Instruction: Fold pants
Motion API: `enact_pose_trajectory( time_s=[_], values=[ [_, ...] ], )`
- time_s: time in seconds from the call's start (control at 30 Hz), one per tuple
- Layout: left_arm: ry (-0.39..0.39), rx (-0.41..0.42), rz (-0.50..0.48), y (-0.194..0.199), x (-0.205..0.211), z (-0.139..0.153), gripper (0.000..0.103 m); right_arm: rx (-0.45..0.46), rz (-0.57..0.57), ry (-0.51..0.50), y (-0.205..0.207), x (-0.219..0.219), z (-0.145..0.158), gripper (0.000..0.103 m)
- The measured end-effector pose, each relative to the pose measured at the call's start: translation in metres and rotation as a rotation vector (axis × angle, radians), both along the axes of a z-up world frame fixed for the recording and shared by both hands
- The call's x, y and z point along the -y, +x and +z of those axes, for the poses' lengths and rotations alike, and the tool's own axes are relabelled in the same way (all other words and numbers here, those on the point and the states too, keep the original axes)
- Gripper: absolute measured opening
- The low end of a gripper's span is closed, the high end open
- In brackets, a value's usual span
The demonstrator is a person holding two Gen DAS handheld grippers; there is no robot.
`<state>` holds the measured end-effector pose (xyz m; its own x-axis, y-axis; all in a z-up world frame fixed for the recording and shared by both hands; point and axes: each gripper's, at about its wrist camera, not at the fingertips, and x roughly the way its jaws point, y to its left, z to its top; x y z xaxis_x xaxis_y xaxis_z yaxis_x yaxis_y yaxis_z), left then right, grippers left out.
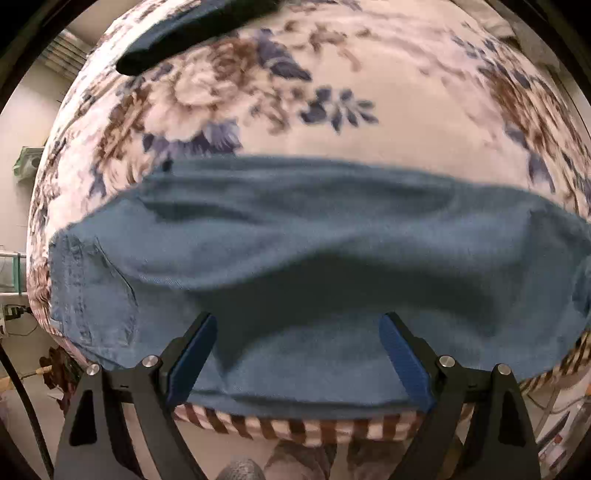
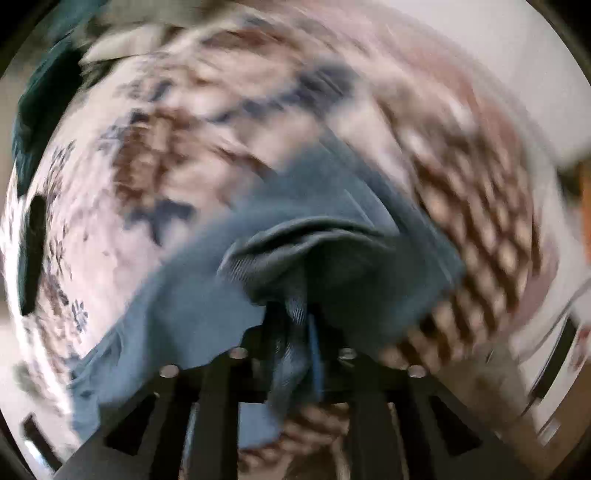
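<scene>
Blue denim pants lie flat across a bed with a floral cover, the pocket end at the left in the left wrist view. My left gripper hovers above the near part of the pants, open, with nothing between its blue pads. In the right wrist view, which is blurred, my right gripper is shut on a bunched fold of the pants, and the cloth hangs up off the cover from the jaws. The fingertips themselves are hidden under the fabric.
A dark blue garment lies at the far left of the bed, and a dark teal cloth shows at the upper left in the right wrist view. The bed's checked edge is close below my left gripper, with floor beyond.
</scene>
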<state>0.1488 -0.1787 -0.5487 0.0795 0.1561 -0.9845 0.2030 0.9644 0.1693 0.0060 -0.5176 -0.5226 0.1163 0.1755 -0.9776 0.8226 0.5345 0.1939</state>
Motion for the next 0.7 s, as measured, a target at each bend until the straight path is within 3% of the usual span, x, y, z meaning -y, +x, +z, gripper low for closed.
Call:
enact_pose_trajectory(
  time_s=[0.13,0.23,0.33,0.43,0.47,0.53,0.6,0.7],
  values=[
    [-0.008,-0.022,-0.022,-0.013,0.014,-0.006,0.090,0.119,-0.144,0.125,-0.039,0.024,-0.022,0.025],
    [-0.011,-0.018,-0.041,-0.016,0.024,-0.005,0.090,0.153,-0.145,0.071,-0.045,0.026,-0.016,0.014],
    [-0.021,-0.010,-0.058,-0.017,0.032,0.000,0.090,0.266,-0.131,0.045,-0.035,0.033,0.012,0.012],
    [-0.034,0.019,-0.072,-0.015,0.036,0.009,0.090,0.437,-0.044,-0.084,-0.035,0.026,0.068,0.011],
    [-0.033,0.023,-0.073,-0.014,0.037,0.010,0.090,0.425,-0.025,-0.108,-0.037,0.027,0.071,0.012],
    [-0.035,0.016,-0.063,-0.012,0.037,0.010,0.090,0.307,0.001,-0.087,-0.043,0.033,0.049,0.016],
    [-0.041,0.003,-0.047,-0.011,0.036,0.008,0.090,0.173,-0.060,0.042,-0.064,0.047,0.008,0.018],
    [-0.046,0.006,-0.047,-0.011,0.037,0.010,0.090,0.137,-0.164,0.115,-0.087,0.060,-0.013,0.020]
  ],
)
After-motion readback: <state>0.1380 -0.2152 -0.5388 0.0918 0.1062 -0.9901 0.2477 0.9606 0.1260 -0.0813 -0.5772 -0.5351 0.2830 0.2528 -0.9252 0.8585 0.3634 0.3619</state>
